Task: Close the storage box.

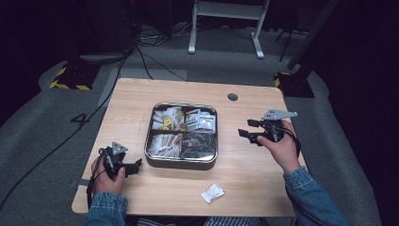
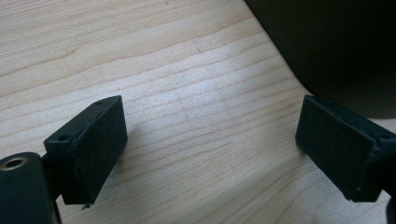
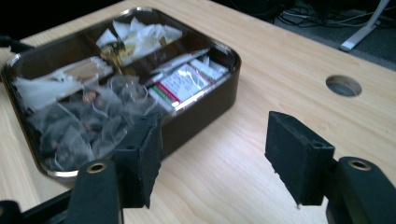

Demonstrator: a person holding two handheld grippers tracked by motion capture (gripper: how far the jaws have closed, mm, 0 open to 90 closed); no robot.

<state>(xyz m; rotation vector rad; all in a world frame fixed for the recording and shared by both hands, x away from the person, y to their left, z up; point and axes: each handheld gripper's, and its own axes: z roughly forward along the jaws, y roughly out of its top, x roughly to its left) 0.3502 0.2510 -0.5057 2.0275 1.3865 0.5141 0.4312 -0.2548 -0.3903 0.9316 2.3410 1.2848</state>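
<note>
Metal tin (image 1: 155, 162) sits ahead-left of your right gripper (image 3: 212, 154), four compartments: white sachets, yellow-tagged tea bags, red-striped packets, dark mesh pouches nearest your jaws. Right jaws partly open, nothing between, bare table (image 3: 280, 84) under them. Your left gripper (image 2: 210, 144) spread wide, empty, tin wall just past right jaw. Loose white sachet (image 1: 212, 192) lies between your hands. Labels too blurry to read.

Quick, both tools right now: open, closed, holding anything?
Left tool: open, nothing between its jaws, just bare table.
Right tool: open, nothing held, pointed toward the tin of packets.
</note>
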